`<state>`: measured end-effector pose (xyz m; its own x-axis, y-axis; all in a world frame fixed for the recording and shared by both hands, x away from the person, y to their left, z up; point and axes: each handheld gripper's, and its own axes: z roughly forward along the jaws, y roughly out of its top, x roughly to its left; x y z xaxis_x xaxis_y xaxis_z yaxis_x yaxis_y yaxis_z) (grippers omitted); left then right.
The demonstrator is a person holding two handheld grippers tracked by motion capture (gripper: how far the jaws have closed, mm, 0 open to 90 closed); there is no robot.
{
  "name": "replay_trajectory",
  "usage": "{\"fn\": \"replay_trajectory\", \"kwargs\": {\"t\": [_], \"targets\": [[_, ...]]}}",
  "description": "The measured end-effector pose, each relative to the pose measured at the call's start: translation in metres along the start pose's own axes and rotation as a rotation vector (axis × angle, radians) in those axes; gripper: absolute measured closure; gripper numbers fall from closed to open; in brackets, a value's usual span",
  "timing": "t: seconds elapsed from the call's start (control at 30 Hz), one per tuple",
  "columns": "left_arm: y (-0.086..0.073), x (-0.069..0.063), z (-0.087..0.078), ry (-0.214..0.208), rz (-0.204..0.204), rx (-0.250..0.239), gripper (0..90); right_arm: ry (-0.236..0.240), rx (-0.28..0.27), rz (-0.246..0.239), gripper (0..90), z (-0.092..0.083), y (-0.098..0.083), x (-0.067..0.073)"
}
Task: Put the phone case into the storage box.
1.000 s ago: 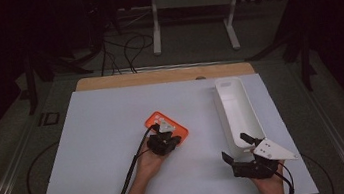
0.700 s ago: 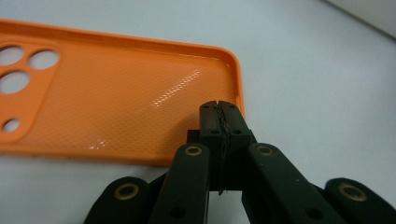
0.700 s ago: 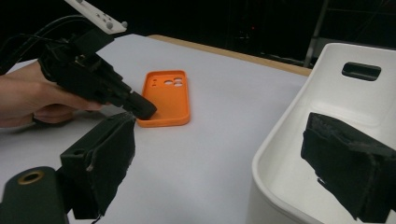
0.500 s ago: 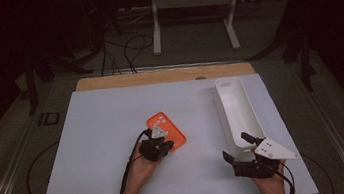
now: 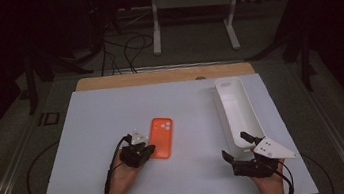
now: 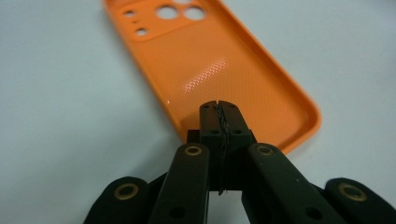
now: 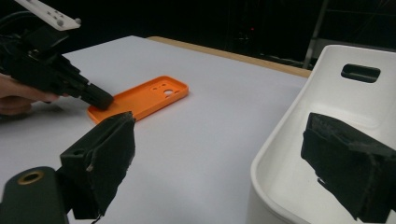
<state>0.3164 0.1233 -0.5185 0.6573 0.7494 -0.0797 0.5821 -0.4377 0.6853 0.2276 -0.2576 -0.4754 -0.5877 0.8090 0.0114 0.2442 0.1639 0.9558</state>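
Left tool [image 5: 151, 150]: shut tight, pads pressed together, nothing gripped. Tip parked at the near short end of the orange phone case [image 5: 161, 136], seemingly resting on its inner face just inside the rim; actual contact hard to confirm. Right tool [image 5: 236, 145]: jaws spread wide, empty, waiting beside the near end of the white tray [image 5: 237, 108].

Phone case: flat on the white worktop [image 5: 89, 138], hollow side up, a little left of centre, well apart from the tray.

Likely trouble from here:
- Pressing or nudging with a closed tip on one end only: probable spin about the far end instead of a straight slide, given the smooth worktop.
- Slipping off the low rim: thin, soft-looking edge, little for a blunt tip to catch on.
- Pushing down hard near the end: possible flex, or the far end tipping up.
- Attempting a lift without first opening the jaws: no grip at all. Even then, only a narrow rim to pinch, so probably an easy drop.
- Sweeping rightward too fast: a knock against the tray wall or the waiting right tool.

Orientation: long axis running away from the person, nearly parallel with the tray's long side, far end leaning slightly right. Camera cut-outs at the far end, plain short end nearest the left tool.
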Motion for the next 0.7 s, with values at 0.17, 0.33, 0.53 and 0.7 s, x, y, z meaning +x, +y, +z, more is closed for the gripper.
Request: {"fn": "replay_trajectory", "kwargs": {"t": [0.17, 0.33, 0.53, 0.7], "targets": [[-0.012, 0.012, -0.013, 0.04, -0.016, 0.004, 89.8, 0.0, 0.0, -0.006, 9.7, 0.001, 0.001, -0.001], [-0.023, 0.025, -0.026, 0.077, -0.031, 0.01, 89.9, -0.001, 0.0, -0.01, 9.7, 0.004, 0.002, -0.002], [-0.035, 0.04, -0.041, 0.134, -0.051, 0.024, 89.8, -0.012, 0.003, -0.022, 9.7, 0.007, 0.005, -0.006], [-0.043, 0.051, -0.049, 0.167, -0.085, 0.016, 89.8, -0.022, 0.009, -0.028, 9.6, 0.01, 0.008, -0.012]]}}
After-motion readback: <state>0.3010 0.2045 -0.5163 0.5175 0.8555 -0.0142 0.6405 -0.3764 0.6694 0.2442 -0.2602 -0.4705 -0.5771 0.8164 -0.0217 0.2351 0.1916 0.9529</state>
